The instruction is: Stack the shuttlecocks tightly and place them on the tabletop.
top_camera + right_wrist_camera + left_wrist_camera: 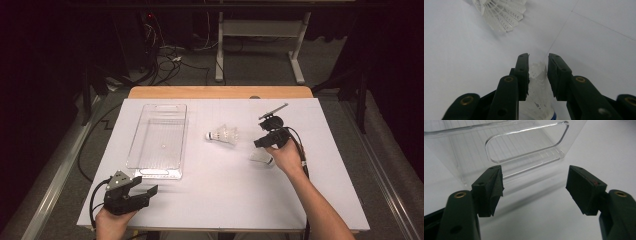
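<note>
Nearest you, your left gripper (145, 192) rested at the counter's (225, 200) front left corner, its fingers (489, 187) spread wide and empty, facing the handle end of the clear tray (159, 140) just ahead. Farther in on the right, your right gripper (538, 72) had its fingers (522, 75) pressed on the feather skirt of a white shuttlecock (539, 97) lying on the counter. Beyond it, a second shuttlecock (223, 134) lay on its side near mid-counter, between tray and right gripper.
</note>
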`<state>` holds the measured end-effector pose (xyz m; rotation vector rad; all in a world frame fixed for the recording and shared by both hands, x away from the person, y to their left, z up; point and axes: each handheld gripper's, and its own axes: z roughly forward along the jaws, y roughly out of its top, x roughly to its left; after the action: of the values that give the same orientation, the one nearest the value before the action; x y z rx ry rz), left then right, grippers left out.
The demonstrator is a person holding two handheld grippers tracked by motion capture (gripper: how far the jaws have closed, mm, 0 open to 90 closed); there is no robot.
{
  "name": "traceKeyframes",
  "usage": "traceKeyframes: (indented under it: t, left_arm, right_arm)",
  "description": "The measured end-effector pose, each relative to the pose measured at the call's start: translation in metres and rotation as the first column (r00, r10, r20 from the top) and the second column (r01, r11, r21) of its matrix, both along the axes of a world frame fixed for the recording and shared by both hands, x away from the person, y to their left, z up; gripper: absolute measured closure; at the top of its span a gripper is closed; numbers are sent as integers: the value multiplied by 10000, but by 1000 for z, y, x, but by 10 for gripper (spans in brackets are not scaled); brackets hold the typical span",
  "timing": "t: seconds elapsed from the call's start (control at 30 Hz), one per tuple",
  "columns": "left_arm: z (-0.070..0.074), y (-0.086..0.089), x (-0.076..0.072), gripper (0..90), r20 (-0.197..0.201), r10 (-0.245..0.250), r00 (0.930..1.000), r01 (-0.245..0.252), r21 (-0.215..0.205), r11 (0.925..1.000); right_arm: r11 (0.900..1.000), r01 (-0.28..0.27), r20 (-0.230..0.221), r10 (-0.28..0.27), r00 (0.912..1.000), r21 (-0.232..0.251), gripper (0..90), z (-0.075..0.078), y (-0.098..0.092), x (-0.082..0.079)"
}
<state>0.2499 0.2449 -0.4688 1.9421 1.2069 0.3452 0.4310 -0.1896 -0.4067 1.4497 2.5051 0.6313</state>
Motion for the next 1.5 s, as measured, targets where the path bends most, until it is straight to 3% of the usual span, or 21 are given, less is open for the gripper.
traceKeyframes:
  t: [0.63, 1.5]
  left_arm:
    - [0, 0, 0, 307, 1, -17, 10000, 17, -23, 10000]
    - [0, 0, 0, 308, 3, -6, 10000, 6, -25, 10000]
  right_arm:
    - [9998, -199, -74, 199, 9998, -17, 868, 1, -3, -4]
    - [9980, -576, 173, 572, 9982, 255, 892, 7, 5, -12]
